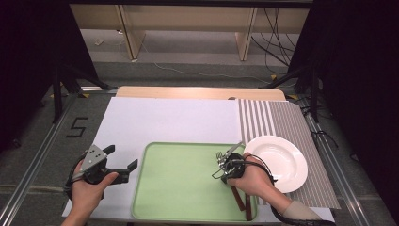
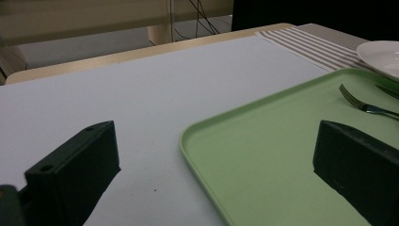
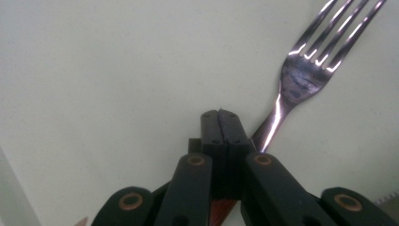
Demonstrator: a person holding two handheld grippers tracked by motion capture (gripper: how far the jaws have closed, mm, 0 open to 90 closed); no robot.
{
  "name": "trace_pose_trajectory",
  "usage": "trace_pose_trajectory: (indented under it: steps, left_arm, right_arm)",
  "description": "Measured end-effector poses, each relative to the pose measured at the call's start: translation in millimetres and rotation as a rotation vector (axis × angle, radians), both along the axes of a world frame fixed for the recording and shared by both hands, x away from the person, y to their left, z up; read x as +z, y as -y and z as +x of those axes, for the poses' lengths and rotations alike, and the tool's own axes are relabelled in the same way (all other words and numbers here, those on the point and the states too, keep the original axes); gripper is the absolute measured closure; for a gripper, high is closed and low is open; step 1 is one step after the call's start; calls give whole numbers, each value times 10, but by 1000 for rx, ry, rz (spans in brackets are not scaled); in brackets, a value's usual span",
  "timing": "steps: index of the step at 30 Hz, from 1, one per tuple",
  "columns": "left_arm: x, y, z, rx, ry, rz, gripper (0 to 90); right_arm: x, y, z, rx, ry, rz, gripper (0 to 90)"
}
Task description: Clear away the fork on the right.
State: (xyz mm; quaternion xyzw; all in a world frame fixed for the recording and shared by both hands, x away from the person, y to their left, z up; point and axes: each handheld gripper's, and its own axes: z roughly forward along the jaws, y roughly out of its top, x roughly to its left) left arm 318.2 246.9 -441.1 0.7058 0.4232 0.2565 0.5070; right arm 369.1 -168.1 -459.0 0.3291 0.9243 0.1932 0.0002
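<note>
**On the green tray: fork pinched at the handle**

On the green tray, right half: fork with tines pointing away, toward tray middle. Right hand-held gripper clamped shut across the fork's neck, just behind the tines. Thin, stiff, light steel, probably slick, so likely to pivot if held off-centre; best taken at the flat handle. Left hand-held gripper spread wide, holding nothing, over the white sheet beside the tray's left edge. White plate on the striped mat, just right of the fork

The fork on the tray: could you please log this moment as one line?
right gripper: shut on fork | left gripper: open, idle at tray edge | plate: empty
</note>
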Motion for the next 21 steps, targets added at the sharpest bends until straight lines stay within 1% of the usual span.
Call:
trace_pose_trajectory:
  steps: [5, 6, 7, 9, 13, 15, 16, 17, 19, 21]
  left_arm:
    - [0, 1, -1, 0, -1, 0, 4]
    - [0, 1, -1, 0, -1, 0, 4]
    - [0, 1, -1, 0, -1, 0, 4]
    - [-1, 2, 0, 0, -1, -1, 4]
    - [-1, 4, 0, 0, -2, -1, 4]
    - [-2, 5, 0, 1, -3, -1, 4]
    - [-1, 5, -1, 1, -2, -2, 4]
    - [-2, 5, 0, 1, -2, -1, 5]
    - [-2, 5, 0, 1, -3, 0, 4]
    - [-2, 5, -1, 2, -2, -1, 4]
  right_arm:
    - [4, 80, -10, -17, 11, -13, 900]
    - [7, 96, -16, -15, 6, -13, 900]
    - [5, 112, -22, -17, 14, -17, 900]
    - [7, 142, -35, -17, 14, -17, 900]
    - [11, 198, -63, -27, 13, -26, 900]
    - [16, 220, -76, -29, 4, -28, 900]
    - [13, 230, -77, -24, 12, -29, 900]
    - [18, 235, -86, -32, 2, -33, 900]
    - [16, 245, -94, -21, 8, -32, 900]
    - [20, 244, -110, -20, -2, -33, 900]
